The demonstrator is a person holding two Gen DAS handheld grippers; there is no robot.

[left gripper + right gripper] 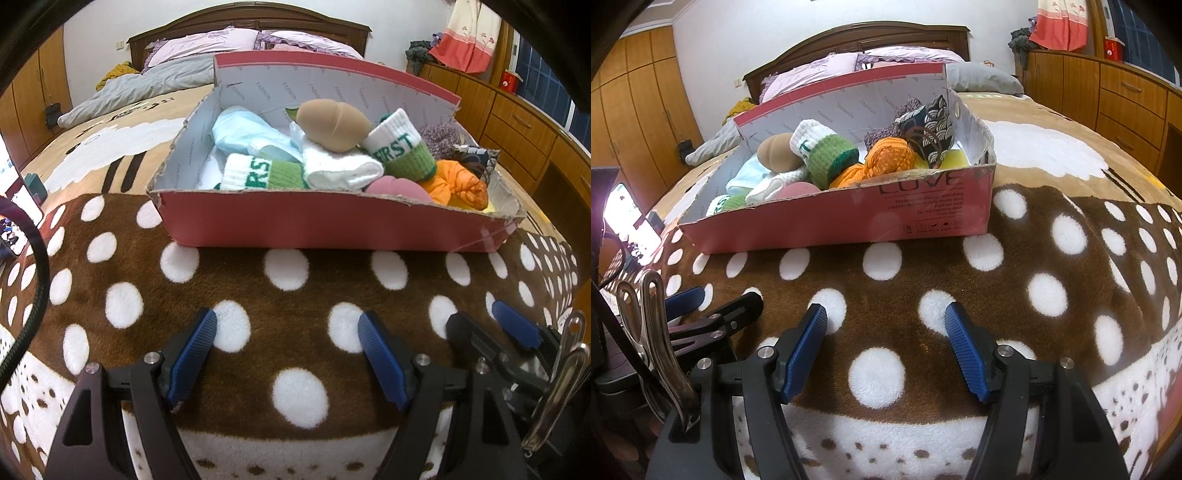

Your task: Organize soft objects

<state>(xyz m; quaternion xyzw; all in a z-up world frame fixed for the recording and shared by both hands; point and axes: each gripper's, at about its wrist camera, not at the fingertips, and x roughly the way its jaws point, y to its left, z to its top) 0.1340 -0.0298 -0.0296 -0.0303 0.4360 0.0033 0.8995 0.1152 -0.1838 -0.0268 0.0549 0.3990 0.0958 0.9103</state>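
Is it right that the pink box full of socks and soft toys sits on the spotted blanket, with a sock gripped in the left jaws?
Not quite. The pink box does sit on the spotted blanket, but the left gripper holds nothing: the left wrist view shows its jaws open over bare blanket.

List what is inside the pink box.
The pink box holds two green-and-white socks, a white towel, a tan bun-shaped toy, an orange cloth and a patterned pouch. Anything beneath them is covered.
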